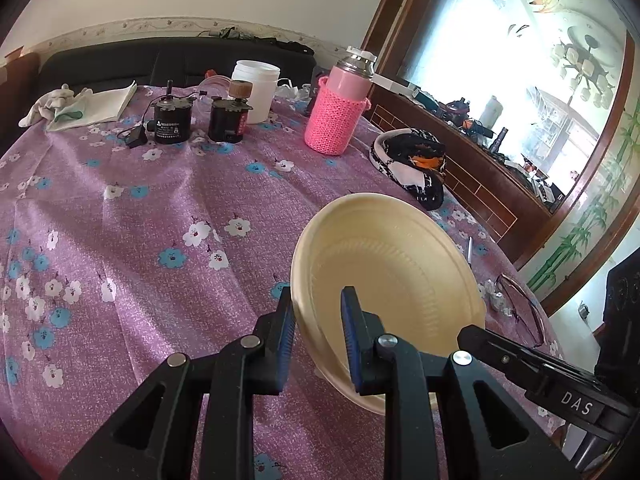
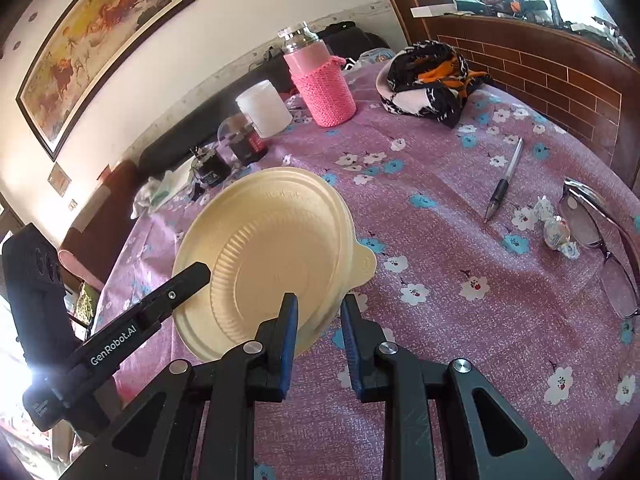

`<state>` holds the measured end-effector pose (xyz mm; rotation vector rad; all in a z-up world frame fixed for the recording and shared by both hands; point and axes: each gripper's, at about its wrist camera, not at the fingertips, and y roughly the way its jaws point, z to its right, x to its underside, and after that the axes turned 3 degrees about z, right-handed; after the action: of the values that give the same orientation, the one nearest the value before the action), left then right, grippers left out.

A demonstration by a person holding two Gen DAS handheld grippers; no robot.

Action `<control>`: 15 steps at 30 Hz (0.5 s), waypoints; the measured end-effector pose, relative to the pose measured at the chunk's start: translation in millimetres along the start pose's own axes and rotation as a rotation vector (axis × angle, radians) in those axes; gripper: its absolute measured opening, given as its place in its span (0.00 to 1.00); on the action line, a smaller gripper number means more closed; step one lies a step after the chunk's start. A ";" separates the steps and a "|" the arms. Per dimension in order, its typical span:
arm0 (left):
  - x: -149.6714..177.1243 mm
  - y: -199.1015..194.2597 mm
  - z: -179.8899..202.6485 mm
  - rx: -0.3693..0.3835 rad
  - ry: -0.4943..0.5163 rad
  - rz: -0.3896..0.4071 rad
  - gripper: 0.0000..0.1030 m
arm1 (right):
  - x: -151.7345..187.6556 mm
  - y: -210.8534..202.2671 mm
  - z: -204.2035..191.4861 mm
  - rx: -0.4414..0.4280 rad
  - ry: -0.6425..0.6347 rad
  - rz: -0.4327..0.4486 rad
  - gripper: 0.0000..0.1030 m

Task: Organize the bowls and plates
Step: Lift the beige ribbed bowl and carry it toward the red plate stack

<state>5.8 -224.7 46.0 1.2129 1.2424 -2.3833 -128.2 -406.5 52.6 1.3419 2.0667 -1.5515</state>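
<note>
You hold one cream bowl (image 1: 388, 280) up off the table (image 1: 120, 208), tipped on its edge, near the right edge. Your left gripper (image 1: 318, 334) pinches its rim. Your right gripper (image 2: 320, 330) pinches the other side of the rim. Two grips likely stop it from flopping. The cloth is purple with flowers. A flask (image 1: 340, 108) stands at the far edge.
</note>
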 end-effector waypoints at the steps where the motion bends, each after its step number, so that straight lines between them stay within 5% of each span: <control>1: 0.1 -0.7 0.4 0.001 0.002 0.001 0.21 | 0.1 -0.8 0.0 0.000 0.001 0.001 0.23; 15: 23.7 -32.0 24.0 -0.010 0.011 -0.011 0.21 | 12.3 -40.8 7.9 -0.059 0.006 0.005 0.23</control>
<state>-39.4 -218.2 55.0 1.2207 1.2665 -2.3783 -168.8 -407.7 67.6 1.3320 2.0940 -1.4741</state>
